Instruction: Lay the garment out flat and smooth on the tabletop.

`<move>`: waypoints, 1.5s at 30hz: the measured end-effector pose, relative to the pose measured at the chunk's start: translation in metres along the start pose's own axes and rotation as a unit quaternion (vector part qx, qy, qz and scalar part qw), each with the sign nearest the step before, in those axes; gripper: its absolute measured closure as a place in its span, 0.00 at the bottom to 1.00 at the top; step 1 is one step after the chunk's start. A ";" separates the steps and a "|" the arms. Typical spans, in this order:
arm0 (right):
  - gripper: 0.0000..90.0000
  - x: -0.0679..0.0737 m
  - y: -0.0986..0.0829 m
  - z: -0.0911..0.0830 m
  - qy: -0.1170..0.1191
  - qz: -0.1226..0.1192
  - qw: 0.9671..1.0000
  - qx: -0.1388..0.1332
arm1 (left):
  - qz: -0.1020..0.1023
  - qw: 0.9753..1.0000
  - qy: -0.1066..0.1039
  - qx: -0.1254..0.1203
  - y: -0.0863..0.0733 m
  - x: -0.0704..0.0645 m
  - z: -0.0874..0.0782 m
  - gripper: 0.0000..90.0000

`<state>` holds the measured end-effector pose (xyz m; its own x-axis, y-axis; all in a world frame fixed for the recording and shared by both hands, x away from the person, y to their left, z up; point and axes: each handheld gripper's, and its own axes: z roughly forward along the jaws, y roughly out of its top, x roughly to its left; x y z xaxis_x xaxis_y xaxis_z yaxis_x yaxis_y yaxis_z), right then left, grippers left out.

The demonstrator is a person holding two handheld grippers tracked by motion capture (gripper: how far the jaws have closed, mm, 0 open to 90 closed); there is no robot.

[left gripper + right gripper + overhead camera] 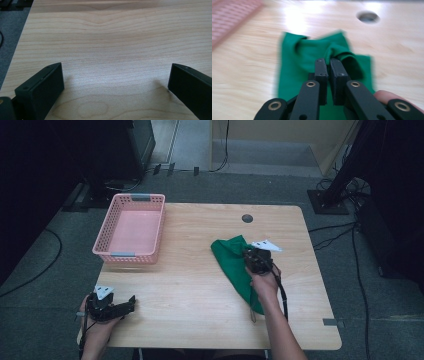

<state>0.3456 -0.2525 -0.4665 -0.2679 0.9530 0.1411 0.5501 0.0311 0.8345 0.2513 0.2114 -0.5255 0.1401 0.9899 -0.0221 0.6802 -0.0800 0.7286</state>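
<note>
A green cloth [233, 262] lies crumpled on the right half of the wooden table [190, 285]. My right gripper [253, 256] is over it, shut on a raised fold of the cloth [337, 51], and the pinched fabric bunches up at the jaw tips [329, 60]. The cloth's far end [294, 50] still rests on the wood. My left gripper [131, 302] sits at the table's near left corner, open, its two black jaws wide apart over bare wood [115, 75] with nothing between them.
A pink plastic basket [159, 227] stands at the far left of the table. A round cable hole [247, 218] sits near the far edge. Dark equipment and cables surround the table on the carpet.
</note>
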 end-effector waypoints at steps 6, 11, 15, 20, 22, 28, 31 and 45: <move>0.96 0.089 0.002 -0.016 0.069 -0.060 0.995 -0.024 | -0.001 1.000 0.000 0.000 0.000 0.000 0.000 0.01; 0.61 0.156 -0.010 -0.026 0.215 -0.134 0.968 -0.003 | -0.003 1.000 -0.002 -0.001 -0.001 0.000 -0.001 0.01; 0.42 0.156 -0.009 -0.039 0.226 -0.156 0.961 -0.019 | -0.004 1.000 -0.004 -0.002 -0.001 0.001 -0.001 0.01; 0.35 0.111 -0.010 -0.044 0.158 -0.147 0.974 -0.069 | -0.002 1.000 -0.003 -0.001 -0.001 0.000 -0.001 0.01; 0.33 0.092 -0.012 -0.045 0.119 -0.143 0.979 -0.078 | 0.000 1.000 -0.002 0.000 -0.001 0.000 -0.001 0.01; 0.26 0.037 -0.022 -0.050 0.038 -0.090 0.994 -0.041 | 0.002 1.000 -0.001 0.000 0.000 -0.001 -0.001 0.01; 0.23 0.013 -0.031 -0.049 0.004 -0.061 0.998 -0.023 | -0.027 0.999 -0.011 -0.016 0.000 -0.002 -0.003 0.01; 0.20 -0.051 -0.065 -0.053 -0.094 0.022 0.995 0.008 | 0.021 0.995 -0.091 -0.025 0.027 -0.069 0.006 0.06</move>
<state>0.2817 -0.3190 -0.5003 -0.0917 0.9931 0.0732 0.5712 -0.0077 0.8208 0.2645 0.1404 -0.5081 0.2984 0.9480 -0.1110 0.6347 -0.1102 0.7648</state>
